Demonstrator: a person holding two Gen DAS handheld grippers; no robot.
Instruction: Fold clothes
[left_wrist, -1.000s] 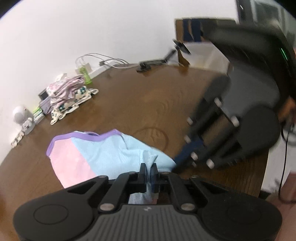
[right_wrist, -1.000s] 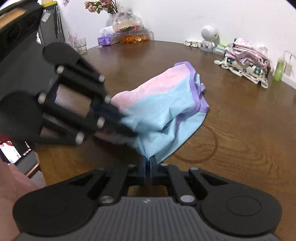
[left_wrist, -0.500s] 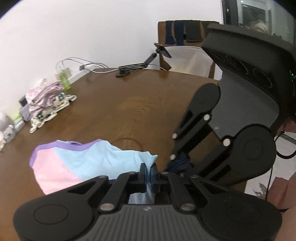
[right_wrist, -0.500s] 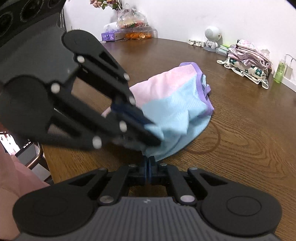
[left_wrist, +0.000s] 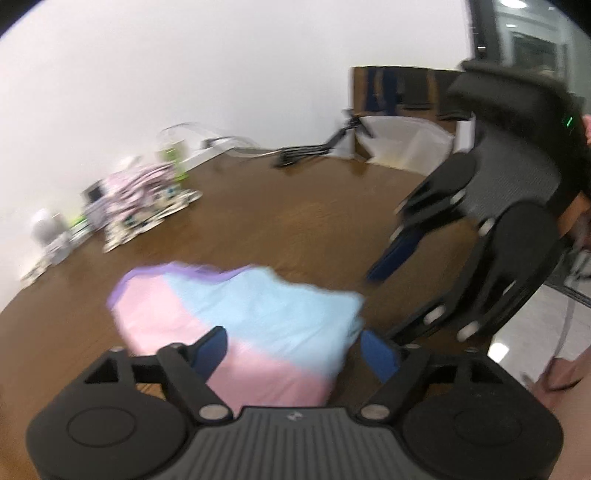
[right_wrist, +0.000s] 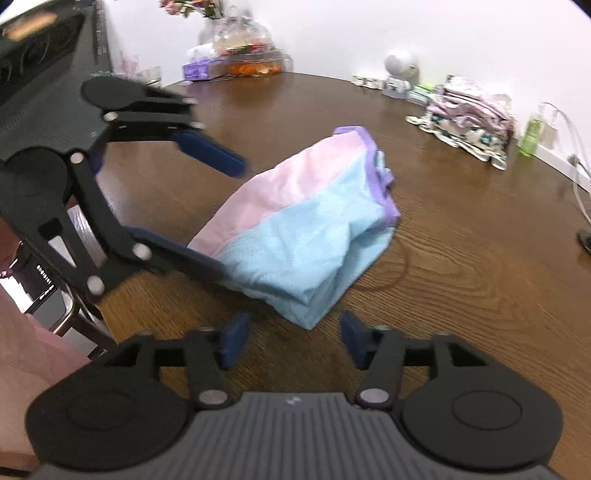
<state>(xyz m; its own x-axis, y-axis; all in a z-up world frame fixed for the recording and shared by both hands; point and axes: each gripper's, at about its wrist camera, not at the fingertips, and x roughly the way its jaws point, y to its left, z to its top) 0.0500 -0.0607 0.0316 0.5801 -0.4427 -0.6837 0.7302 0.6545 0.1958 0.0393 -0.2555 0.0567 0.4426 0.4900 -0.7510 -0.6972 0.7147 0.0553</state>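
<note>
A pink and light-blue garment with purple trim lies folded on the brown wooden table. It also shows in the right wrist view. My left gripper is open, its blue fingers either side of the garment's near edge. My right gripper is open and empty, just short of the garment's blue corner. Each gripper appears in the other's view, jaws spread, the left one and the right one.
A stack of folded patterned clothes sits at the table's far edge by the wall, with a green bottle, a small white robot figure and cables. Flowers and boxes stand at the back. A chair stands beyond the table.
Both grippers were shut on the garment's corners; they have opened and let it go. The garment now lies on the table and both grippers have drawn back a little.
</note>
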